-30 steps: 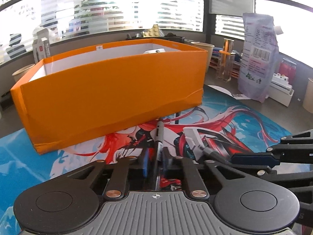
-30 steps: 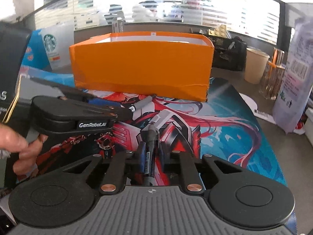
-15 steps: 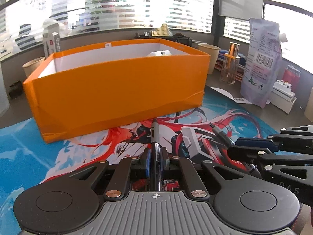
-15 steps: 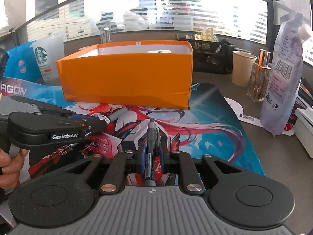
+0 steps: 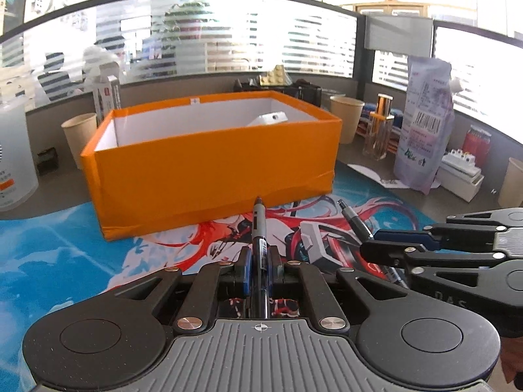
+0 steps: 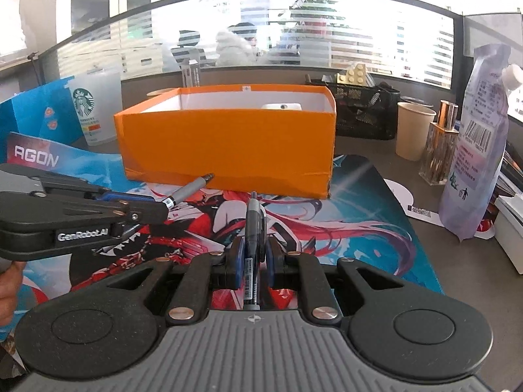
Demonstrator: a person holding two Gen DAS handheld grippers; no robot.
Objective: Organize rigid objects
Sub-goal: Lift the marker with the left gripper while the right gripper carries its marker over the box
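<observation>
- Left wrist view: the left gripper (image 5: 260,258) is clamped on a grey pen (image 5: 259,228) whose tip points at the orange box (image 5: 209,166) just ahead on the printed mat (image 5: 65,248). The likely slip — the pen is pinched low, so it could pivot and strike the box wall instead of clearing the rim. Compared with a second ago, the box sits lower and farther off; its white interior shows more.
- Right wrist view: the right gripper (image 6: 253,254) grips a dark marker (image 6: 253,228), also aimed at the box front. The other gripper's pen juts across close by — the two could clash. The box looks smaller than before.
</observation>
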